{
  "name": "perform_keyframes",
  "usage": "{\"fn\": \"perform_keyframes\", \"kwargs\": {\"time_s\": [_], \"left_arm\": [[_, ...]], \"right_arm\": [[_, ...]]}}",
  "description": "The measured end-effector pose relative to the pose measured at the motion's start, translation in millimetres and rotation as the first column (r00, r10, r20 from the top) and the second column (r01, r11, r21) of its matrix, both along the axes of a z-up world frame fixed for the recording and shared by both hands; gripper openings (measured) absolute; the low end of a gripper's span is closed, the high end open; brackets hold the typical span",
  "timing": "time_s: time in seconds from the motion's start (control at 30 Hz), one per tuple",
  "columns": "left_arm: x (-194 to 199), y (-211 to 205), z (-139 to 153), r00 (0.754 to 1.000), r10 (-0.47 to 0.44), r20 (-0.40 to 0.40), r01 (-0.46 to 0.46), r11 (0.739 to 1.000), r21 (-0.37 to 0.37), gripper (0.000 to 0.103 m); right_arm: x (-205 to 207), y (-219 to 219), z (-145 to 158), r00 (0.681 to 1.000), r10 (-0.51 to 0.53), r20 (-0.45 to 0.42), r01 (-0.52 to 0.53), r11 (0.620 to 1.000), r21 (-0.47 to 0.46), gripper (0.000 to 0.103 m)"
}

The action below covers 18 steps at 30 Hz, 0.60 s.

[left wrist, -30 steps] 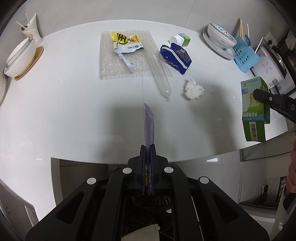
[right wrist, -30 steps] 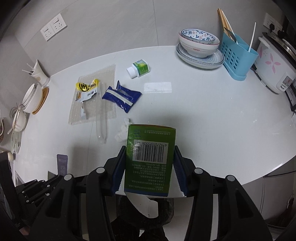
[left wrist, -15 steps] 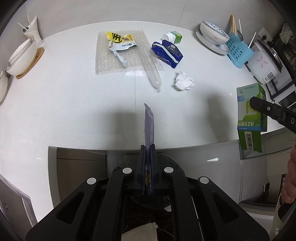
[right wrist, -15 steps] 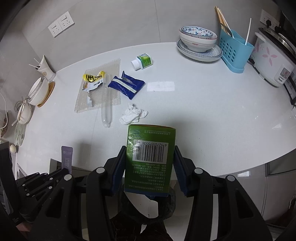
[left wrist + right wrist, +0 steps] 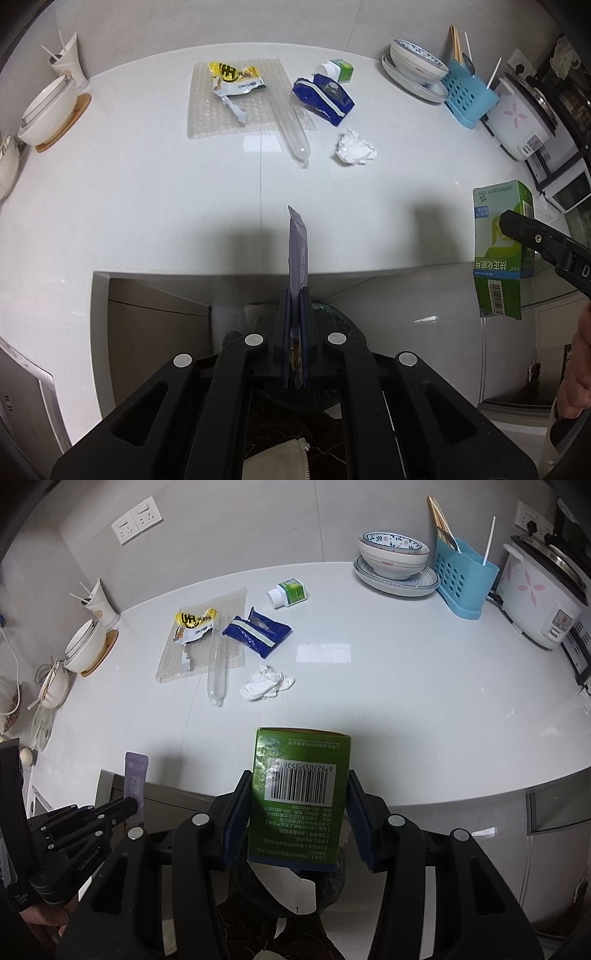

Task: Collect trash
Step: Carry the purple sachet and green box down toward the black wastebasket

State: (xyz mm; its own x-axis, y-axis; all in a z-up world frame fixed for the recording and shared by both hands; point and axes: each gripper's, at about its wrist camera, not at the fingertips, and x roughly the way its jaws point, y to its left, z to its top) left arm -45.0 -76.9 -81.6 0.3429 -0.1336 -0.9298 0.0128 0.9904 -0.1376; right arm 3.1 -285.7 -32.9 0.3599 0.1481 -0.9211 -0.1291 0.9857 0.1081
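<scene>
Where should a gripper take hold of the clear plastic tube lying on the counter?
Grip the clear plastic tube across its narrow middle, coming from above. It lies flat, half on the bubble wrap, and its long sides are free; jaws should straddle its width, not its length.

The left hand-held gripper (image 5: 294, 325) points steeply down, its jaws pressed together on a thin purple packet (image 5: 297, 251) that stands edge-on toward twelve o'clock. The right hand-held gripper (image 5: 298, 808) tilts down likewise, jaws partly apart and clamped on the sides of a green box (image 5: 300, 797). A bare hand (image 5: 576, 373) shows at four o'clock in the left wrist view.
</scene>
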Motion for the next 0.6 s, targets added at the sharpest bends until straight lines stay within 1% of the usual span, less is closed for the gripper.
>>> {"fn": "perform_keyframes", "kwargs": {"time_s": [0.33, 0.6], "left_arm": [[-26, -8, -9, 1.0, -0.014, 0.001, 0.014, 1.0, -0.014, 0.004], [-39, -13, -13, 1.0, -0.018, 0.007, 0.019, 1.0, -0.021, 0.004]], "right_arm": [[-32, 2, -7, 0.999, 0.042, -0.013, -0.042, 0.999, -0.006, 0.047], [-54, 0, -8, 0.997, 0.071, -0.007, -0.071, 0.997, -0.01, 0.047]]}}
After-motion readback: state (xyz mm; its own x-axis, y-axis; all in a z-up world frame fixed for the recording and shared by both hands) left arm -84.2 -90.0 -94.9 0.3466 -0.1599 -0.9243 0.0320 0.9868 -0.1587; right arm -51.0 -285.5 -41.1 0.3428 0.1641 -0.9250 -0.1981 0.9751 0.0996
